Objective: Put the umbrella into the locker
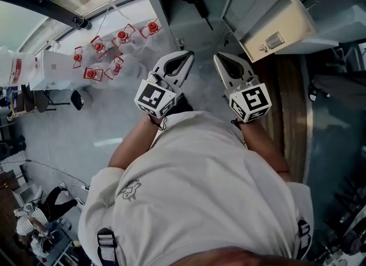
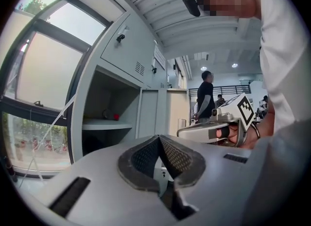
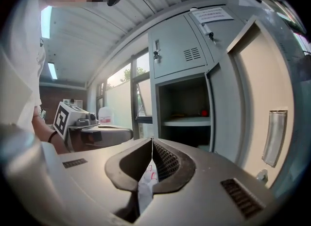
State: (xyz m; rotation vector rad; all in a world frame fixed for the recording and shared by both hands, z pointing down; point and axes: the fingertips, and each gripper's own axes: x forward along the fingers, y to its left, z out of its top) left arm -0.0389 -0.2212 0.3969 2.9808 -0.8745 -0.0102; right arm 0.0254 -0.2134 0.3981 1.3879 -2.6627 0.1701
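In front of the person's chest, the left tool [image 1: 187, 56] and the right tool [image 1: 219, 58] are held side by side. Each has its jaws pressed together with nothing gripped. Only a pale sliver, not to be identified, is seen in the slot behind the right pads, and no umbrella is carried. Just beyond the tips, the locker [image 3: 181, 50] is found with its door [image 3: 265, 98] standing wide to the right and one compartment [image 3: 182, 94] open. A dark, long shape [image 1: 196, 0] seen there is judged to be the umbrella, though this cannot be settled. It may be expected to be light, with soft, slippery fabric, so the stiff handle or shaft is best taken. Free floor [image 1: 86, 127] is offered on the left; the door edge and the shelf [image 3: 187, 121] lip are to be cleared.
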